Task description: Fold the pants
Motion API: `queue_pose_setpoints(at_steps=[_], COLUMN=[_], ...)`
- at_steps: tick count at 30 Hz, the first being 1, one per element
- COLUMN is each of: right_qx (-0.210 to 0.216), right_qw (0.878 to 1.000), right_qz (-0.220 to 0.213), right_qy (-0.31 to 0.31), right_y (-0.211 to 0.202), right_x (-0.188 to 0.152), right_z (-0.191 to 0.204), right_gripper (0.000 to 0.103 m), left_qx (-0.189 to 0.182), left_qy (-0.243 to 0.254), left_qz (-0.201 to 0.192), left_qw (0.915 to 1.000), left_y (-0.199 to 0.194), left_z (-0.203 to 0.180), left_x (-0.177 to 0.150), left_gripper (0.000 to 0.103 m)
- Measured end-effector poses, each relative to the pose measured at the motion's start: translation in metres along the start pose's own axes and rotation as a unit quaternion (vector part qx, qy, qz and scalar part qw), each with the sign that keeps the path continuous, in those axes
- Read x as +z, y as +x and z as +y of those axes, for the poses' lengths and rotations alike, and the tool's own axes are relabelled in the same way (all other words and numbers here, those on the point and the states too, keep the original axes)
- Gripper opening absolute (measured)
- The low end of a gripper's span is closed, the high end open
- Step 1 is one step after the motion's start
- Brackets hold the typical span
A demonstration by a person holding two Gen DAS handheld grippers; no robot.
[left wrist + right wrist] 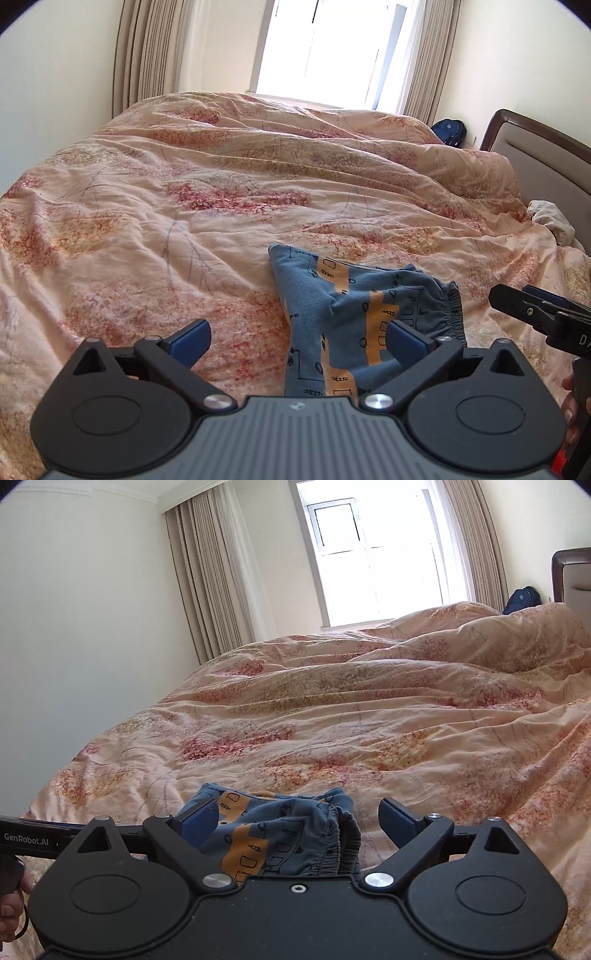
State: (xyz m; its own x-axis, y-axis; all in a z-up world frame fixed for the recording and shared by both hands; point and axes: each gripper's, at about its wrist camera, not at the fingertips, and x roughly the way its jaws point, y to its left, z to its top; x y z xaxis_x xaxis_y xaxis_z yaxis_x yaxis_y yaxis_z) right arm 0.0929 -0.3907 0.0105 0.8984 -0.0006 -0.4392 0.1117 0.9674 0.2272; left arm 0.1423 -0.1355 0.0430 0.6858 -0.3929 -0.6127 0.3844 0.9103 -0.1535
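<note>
Pants of blue cotton printed with orange buses (347, 325) lie bunched on the rumpled peach floral duvet (184, 206), elastic waistband toward the right. Left gripper (297, 341) and right gripper (299, 818) both gape wide, holding nothing. Soft bedding could drag the loose fold apart at the next pinch.

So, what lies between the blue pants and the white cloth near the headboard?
Only bare floral duvet lies between the blue pants and the white cloth. This shows in the left wrist view; the right wrist view does not show the white cloth.
</note>
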Motion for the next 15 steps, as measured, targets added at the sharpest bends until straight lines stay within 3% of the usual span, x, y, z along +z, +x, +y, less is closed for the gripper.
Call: queue_pose_setpoints(at_steps=[3, 8, 15], right_qx=[-0.006, -0.025, -0.048], right_qw=[1.000, 0.999, 0.998], right_qz=[-0.016, -0.029, -0.030], right_qy=[-0.008, -0.009, -0.010], right_y=[-0.026, -0.070, -0.119], right_x=[-0.008, -0.033, -0.072], right_z=[0.011, 0.027, 0.040], right_gripper=[0.102, 0.102, 0.102], left_qx=[0.009, 0.020, 0.015], left_qy=[0.015, 0.048, 0.037], left_qz=[-0.022, -0.057, -0.049], left_qw=[0.9996, 0.9970, 0.9980], left_y=[-0.024, -0.060, -0.079], left_z=[-0.003, -0.010, -0.014], left_x=[-0.013, -0.049, -0.088], left_gripper=[0.103, 0.103, 0.103])
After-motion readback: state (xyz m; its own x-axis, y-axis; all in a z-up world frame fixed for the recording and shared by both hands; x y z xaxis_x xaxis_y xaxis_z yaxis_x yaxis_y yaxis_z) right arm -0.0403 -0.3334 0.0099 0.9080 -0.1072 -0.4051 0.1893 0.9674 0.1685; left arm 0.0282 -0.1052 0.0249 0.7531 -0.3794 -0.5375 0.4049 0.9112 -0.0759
